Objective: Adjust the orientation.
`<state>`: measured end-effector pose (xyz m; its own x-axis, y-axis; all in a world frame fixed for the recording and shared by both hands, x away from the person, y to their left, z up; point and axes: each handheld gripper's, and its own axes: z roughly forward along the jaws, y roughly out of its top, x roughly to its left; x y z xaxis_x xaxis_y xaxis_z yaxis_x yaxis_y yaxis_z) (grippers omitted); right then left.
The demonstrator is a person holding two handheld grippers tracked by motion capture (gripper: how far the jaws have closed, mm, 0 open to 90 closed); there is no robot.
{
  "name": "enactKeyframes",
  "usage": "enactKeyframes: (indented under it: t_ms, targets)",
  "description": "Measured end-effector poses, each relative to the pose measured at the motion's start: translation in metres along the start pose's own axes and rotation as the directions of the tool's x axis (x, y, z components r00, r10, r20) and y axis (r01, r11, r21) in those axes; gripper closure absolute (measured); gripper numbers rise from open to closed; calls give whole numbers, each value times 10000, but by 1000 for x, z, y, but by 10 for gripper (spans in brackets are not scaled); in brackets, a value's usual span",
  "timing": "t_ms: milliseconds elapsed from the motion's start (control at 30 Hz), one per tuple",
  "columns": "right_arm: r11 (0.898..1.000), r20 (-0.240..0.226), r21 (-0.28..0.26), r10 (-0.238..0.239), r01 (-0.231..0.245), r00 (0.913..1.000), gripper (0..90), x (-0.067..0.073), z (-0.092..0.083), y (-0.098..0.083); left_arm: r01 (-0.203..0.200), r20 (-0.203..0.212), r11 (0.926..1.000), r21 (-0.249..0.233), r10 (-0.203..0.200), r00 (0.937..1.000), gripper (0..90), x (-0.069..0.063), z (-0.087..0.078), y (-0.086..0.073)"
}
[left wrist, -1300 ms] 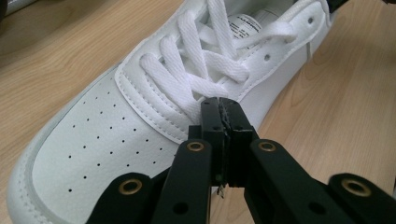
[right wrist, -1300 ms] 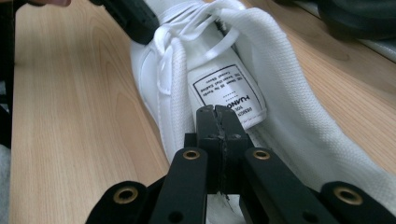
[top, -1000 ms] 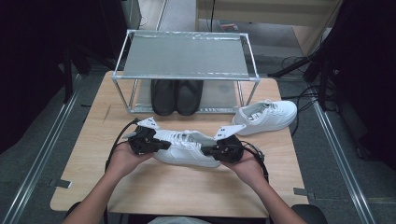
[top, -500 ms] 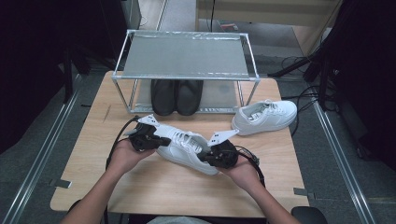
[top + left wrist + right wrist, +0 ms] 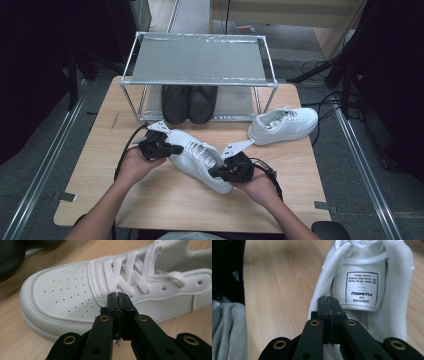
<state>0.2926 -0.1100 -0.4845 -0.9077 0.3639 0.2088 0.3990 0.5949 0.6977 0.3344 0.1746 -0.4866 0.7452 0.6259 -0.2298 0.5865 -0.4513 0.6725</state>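
Both tongs are pressed against one white sneaker (image 5: 196, 159) lying slantwise on the counter (image 5: 150, 200). The left tongs (image 5: 172, 148) are fully closed, their tips at the eyelet edge beside the laces (image 5: 130, 272), though whether they pinch any material cannot be told. The right tongs (image 5: 216, 173) are also closed, sitting at the heel collar by the tongue label (image 5: 361, 287), and again a true grip is unclear. This looks like the step of turning or carrying the sneaker between the two tongs. The next move likely calls for a joint lift and swing toward the rack (image 5: 200, 60) beyond the tongs. Under that rack sit black shoes (image 5: 189, 103), just past the left tongs, taking up the middle slot. A second sneaker (image 5: 282, 125) rests beyond the right tongs, near the path.
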Motion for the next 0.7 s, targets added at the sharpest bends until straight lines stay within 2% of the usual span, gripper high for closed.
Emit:
enactKeyframes:
  t_ms: [100,133,167,333,467,700]
  targets:
    - [10000,34,29,-92,92,10000,900,-2,-1,1,-182,-126,9998,4,182,9998,896,-2,-1,0]
    - [9999,105,1,-122,122,9999,900,-3,-3,1,-342,-236,9994,-12,341,9991,898,-3,-3,0]
    - [9999,231,-71,-88,90,9997,900,-4,-6,1,-335,-332,9994,-42,333,9989,899,-4,-4,0]
    - [9974,571,-716,165,-124,9982,900,-18,-24,2,-201,-358,9998,-58,198,9992,898,-8,-10,-4]
    - [9949,842,-945,435,-355,9955,900,-34,-35,1,-83,-271,10000,-39,82,9996,892,-14,-14,-10]
    - [9952,918,-832,596,-520,9940,900,-53,-31,5,419,-101,9991,4,-419,9991,882,-20,-14,-24]
